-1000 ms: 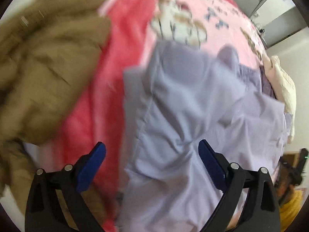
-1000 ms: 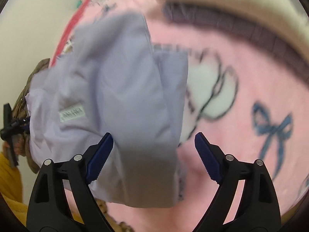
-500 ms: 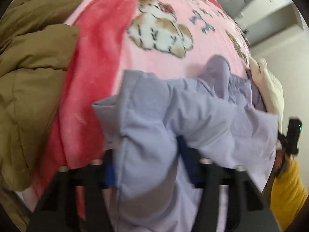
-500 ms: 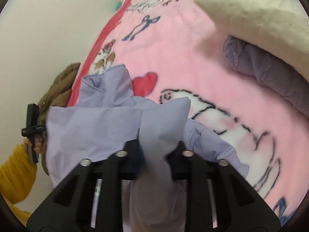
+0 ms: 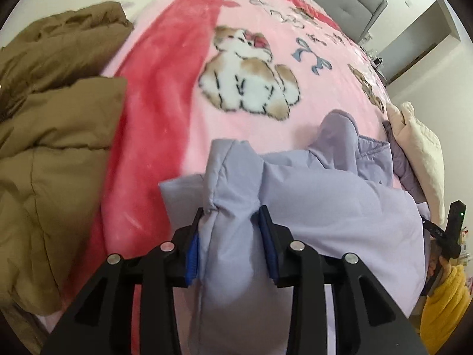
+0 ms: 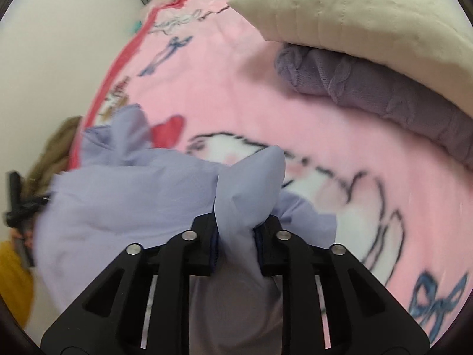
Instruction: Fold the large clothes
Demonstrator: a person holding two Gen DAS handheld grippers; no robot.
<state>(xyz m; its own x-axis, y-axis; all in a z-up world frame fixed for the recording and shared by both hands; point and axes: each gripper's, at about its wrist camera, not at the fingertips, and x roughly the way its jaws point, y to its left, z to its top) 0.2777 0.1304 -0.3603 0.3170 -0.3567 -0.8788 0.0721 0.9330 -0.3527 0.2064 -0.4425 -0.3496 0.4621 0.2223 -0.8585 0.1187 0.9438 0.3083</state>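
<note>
A large lilac padded jacket (image 5: 340, 207) lies bunched at the near edge of a bed with a pink cartoon blanket (image 5: 251, 136). My left gripper (image 5: 232, 236) is shut on a thick fold of the jacket at its left end. My right gripper (image 6: 236, 236) is shut on another fold of the same jacket (image 6: 133, 201) at its right end. The fabric hangs down between each pair of fingers and hides the pads. One sleeve (image 5: 337, 130) sticks up on the blanket behind the bunch.
A brown puffer coat (image 5: 50, 136) lies heaped at the bed's left edge. A cream quilted garment (image 6: 354, 14) sits on a folded purple knit (image 6: 384, 88) to the right. A grey headboard (image 5: 340, 3) stands at the far end. The right gripper shows in the left wrist view (image 5: 452, 230).
Both grippers went from open over the jacket to shut on its folds. The jacket has been gathered and pulled toward the near edge of the bed.
</note>
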